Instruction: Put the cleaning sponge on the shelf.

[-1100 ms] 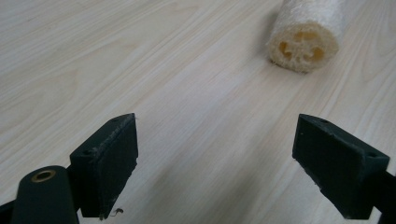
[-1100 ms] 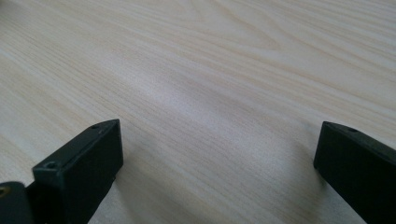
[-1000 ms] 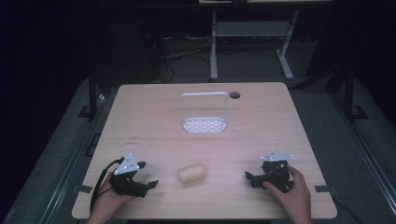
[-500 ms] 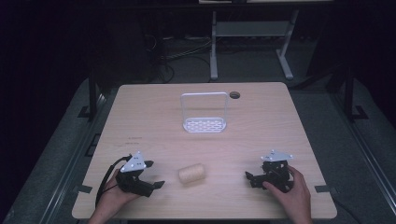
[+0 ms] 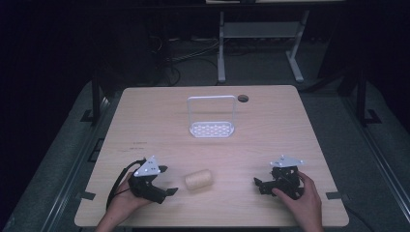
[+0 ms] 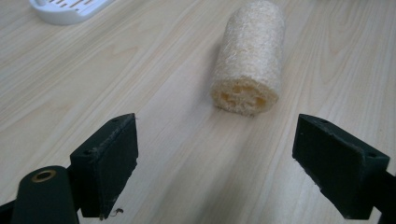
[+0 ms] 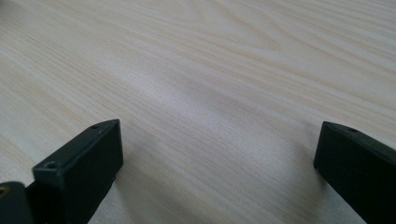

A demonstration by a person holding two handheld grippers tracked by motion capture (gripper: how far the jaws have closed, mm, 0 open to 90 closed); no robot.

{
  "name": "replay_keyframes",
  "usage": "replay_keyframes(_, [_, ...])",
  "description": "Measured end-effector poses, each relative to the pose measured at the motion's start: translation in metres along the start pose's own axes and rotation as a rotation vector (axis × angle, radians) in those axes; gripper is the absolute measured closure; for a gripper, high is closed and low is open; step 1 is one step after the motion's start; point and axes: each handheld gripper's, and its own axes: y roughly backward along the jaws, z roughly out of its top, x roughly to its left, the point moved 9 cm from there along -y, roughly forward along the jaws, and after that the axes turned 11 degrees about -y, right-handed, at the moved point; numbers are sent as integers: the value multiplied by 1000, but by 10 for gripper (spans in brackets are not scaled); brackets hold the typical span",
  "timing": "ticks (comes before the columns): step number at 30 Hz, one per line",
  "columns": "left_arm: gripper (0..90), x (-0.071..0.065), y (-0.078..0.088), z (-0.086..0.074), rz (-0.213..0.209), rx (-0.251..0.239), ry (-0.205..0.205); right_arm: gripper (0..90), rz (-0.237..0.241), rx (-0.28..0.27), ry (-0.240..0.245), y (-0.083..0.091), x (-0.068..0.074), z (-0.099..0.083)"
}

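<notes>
left gripper [image 5: 168, 181], jaws spread wide, faces a loofah roll [image 5: 199, 179] lying on the desk [image 5: 145, 121]; right gripper [image 5: 258, 183] jaws also released.

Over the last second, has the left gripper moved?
Yes. The left gripper has slid right along the table, closer to the loofah, which stayed put.

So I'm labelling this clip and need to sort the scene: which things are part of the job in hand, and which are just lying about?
In the job:
- loofah roll, lying on the table ahead of the open jaws
- left gripper, open, aimed at it

Lying about:
- white handled rack, farther back on the table
- right gripper, open, over bare wood
</notes>
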Motion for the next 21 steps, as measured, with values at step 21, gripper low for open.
replay_keyframes(21, [141, -4, -24, 33, -59, 0, -55, 9, 0, 0, 1, 0, 0, 0])
